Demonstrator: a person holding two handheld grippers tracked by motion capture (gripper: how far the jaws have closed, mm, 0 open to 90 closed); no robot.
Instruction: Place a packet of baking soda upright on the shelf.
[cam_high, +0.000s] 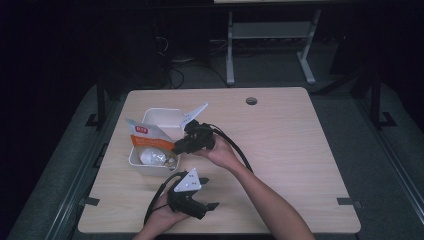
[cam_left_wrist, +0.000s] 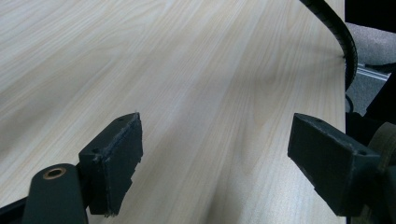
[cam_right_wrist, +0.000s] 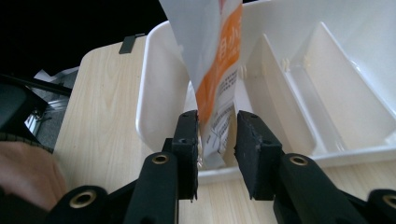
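High view: wooden table (cam_high: 280, 150) fills the centre of the frame. A white tray (cam_high: 150, 167) sits left of centre, long axis running up and down the frame. An orange-and-white packet (cam_high: 147, 136) stands tilted in the tray, leaning toward the upper left. A pale rounded object (cam_high: 152, 157) lies in the tray's lower compartment; too small to identify.

Right gripper (cam_high: 184, 145): held at the tray's right rim, just left of frame centre, jaws pointing left into the tray. In the right gripper view its jaws straddle the lower edge of the packet (cam_right_wrist: 212, 93); one pad (cam_right_wrist: 187, 140) lies against the packet, the other stands a little off it, so jaws are partly parted and not pinching. Packet rises from between the jaws to the top of that frame. Tray dividers (cam_right_wrist: 285, 98) visible to the right of the packet; tray rim (cam_right_wrist: 144, 93) at left.

Left gripper (cam_high: 207, 206): lower centre of the high view, below the tray, well apart from it, jaws pointing right. In the left gripper view its jaws are spread wide with bare tabletop (cam_left_wrist: 196, 84) between them, nothing gripped. A black cable (cam_left_wrist: 343, 37) curves down the upper right of that frame
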